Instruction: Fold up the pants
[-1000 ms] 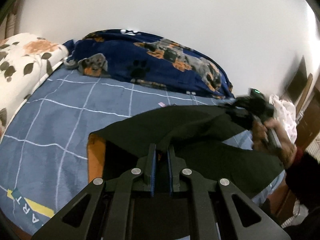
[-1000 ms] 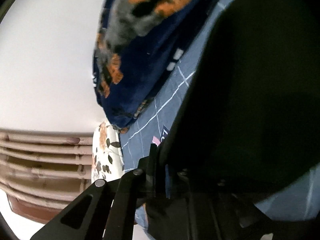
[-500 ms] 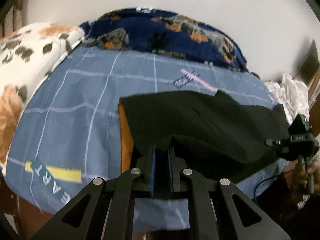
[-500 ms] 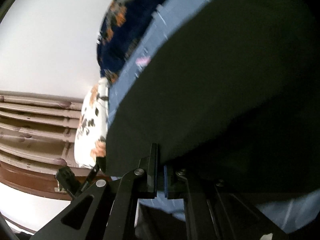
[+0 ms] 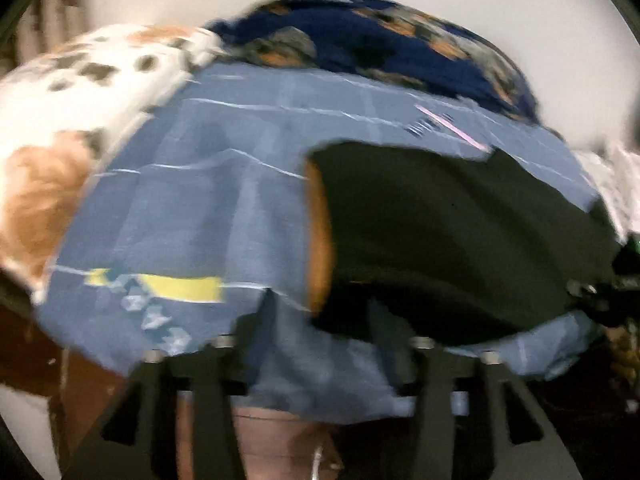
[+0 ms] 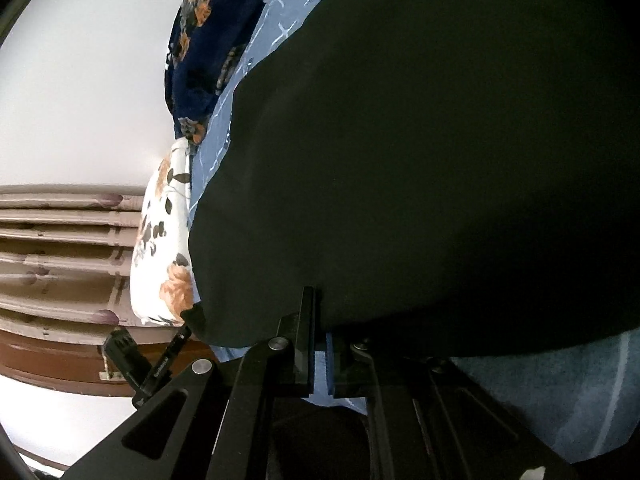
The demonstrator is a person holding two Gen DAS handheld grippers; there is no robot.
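Pants: the black pants (image 5: 460, 240) lie flat on the blue checked bedsheet (image 5: 192, 216), folded into a broad dark slab, filling the 3 o'clock half of the left wrist view.
Long axis: it runs from 9 o'clock to 3 o'clock across that view, along the near edge of the bed; an orange lining strip (image 5: 320, 240) shows at the 9 o'clock end, and the other end reaches the right gripper at 3 o'clock.
Left gripper: the left gripper (image 5: 320, 344) has just been opening, its jaws now spread wide with bare sheet and the pants' near corner between them, nothing pinched.
Right gripper: the right gripper (image 6: 318, 360) has its jaws nearly together, and the pants' (image 6: 420, 140) lower hem drapes right over the fingertips; it appears clamped on that edge.
Bedding: a dark blue dog-print blanket (image 5: 400, 48) is bunched at 12 o'clock, and a white floral pillow (image 5: 72, 120) sits at 9 to 10 o'clock.
Picture quality: the left view is motion-blurred, so fine edges are soft.
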